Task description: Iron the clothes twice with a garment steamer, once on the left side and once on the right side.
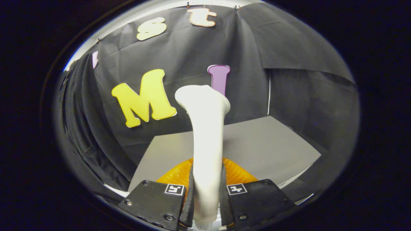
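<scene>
The gripper (207, 192) holds the steamer (205, 134) by its white handle: both fingers (189, 195) press on the lower part of it, one on each side, with no gap to be seen between the pads and the plastic. The steamer stands nearly upright between the fingers and rises well ahead of them, widening at its top into a flared head (202, 98) that tilts a little to the right.

Just beyond the fingers, behind the base of the handle, lies an orange garment (239, 175) with fine ribbing. It shows on both sides of the handle; the handle and the fingers hide its middle and its near edge, so how far it spreads cannot be told. It rests on a grey table (266, 147), whose bare top runs on past it toward the black cloth wall (192, 48). The steamer's head is up against the wall in the view, well above the garment and not touching it.
</scene>
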`<state>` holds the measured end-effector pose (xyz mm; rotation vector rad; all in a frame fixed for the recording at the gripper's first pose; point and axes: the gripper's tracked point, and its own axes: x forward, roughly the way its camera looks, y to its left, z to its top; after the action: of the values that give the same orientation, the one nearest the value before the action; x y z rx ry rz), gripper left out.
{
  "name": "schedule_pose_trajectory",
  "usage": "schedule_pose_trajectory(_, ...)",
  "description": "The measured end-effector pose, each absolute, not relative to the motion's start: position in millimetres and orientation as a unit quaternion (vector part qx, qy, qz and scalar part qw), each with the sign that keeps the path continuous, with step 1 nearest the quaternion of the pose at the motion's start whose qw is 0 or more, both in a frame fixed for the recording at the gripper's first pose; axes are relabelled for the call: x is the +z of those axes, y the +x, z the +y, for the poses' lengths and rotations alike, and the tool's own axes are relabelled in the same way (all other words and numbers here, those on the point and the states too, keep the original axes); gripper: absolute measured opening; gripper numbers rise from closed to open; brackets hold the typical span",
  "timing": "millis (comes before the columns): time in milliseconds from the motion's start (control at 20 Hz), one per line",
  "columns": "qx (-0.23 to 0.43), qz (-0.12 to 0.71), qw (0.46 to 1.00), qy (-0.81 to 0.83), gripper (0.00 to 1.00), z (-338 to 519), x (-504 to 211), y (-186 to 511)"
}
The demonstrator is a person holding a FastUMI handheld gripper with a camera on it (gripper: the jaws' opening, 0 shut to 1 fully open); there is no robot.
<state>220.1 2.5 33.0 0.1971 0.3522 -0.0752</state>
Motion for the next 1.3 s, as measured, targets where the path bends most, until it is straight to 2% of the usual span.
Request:
schedule_pose_trajectory(550, -0.056, 0.07, 0.994, 0.065, 0.35, 95, 70, 144)
schedule_pose_trajectory(1300, -0.042, -0.034, 0.998, 0.037, 0.35, 234, 110, 54)
